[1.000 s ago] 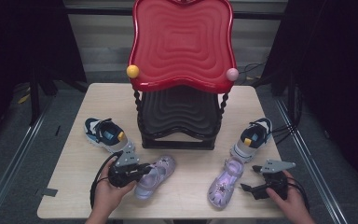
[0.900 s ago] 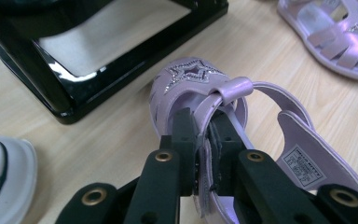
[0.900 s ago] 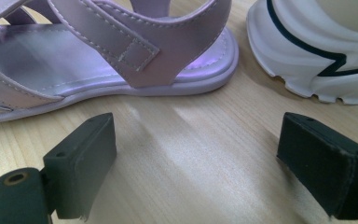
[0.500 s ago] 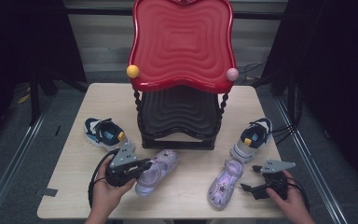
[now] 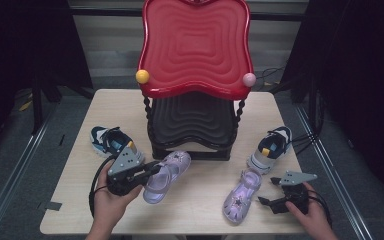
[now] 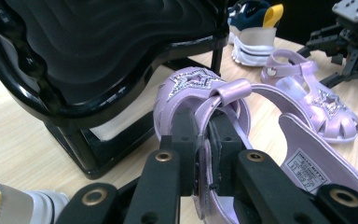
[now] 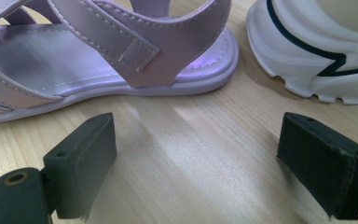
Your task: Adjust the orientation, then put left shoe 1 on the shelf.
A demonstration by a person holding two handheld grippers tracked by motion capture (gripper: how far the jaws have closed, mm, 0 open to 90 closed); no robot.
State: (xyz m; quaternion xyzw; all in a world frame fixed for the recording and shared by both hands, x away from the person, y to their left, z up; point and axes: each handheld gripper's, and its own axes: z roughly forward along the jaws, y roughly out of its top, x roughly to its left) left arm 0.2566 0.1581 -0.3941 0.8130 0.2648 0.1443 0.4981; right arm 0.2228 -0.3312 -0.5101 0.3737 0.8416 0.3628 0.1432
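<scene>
Clamping the side strap of a glittery lilac plastic sandal [image 5: 166,171] with a star on its toe, my left gripper [image 5: 147,172] holds it at the near left of the pale wooden bench [image 5: 200,210], its toe pointing toward the black lower tier of the shoe rack [image 5: 195,122]; in the left gripper view the two black jaws pinch the strap [image 6: 208,122] tight, with the sandal tilted and its toe close to the rack's black frame. My right gripper [image 5: 266,195] sits at the near right of the bench with its jaws spread wide and nothing between them, just right of the second lilac sandal [image 5: 240,195], which lies flat on the wood. Beyond that one, farther off, stands a white and navy trainer with a yellow tab [image 5: 271,149]. A matching navy trainer [image 5: 109,141] sits on the left, near my left hand [image 5: 111,200]. Above it all tilts the rack's wavy red top tray [image 5: 196,47].
</scene>
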